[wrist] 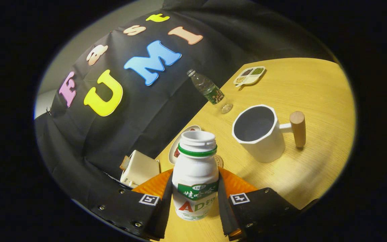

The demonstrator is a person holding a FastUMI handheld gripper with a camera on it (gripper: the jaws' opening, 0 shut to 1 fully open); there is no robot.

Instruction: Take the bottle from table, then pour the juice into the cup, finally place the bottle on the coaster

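**Holding the open bottle tilted, short of the cup**

Gripper view: the gripper (195, 198) has both fingers pressed against the sides of the white juice bottle (196, 181), clamped on its labelled belly. The bottle sits between the fingers with its uncapped, green-ringed mouth away from the camera; its long axis runs forward along the fingers. The whole scene leans, so the bottle appears tipped relative to the table (314, 101).

The white cup (259, 132) with its wooden handle stands ahead of the fingers and off to the right, well apart from the mouth. What may be the coaster (219, 161) peeks out just behind the bottle.

Risks, as I judge them: tilting further before the mouth is over the cup would spill juice on the table; the smooth body could slip if the grip loosens; swinging across could knock the clear water bottle (210, 90).
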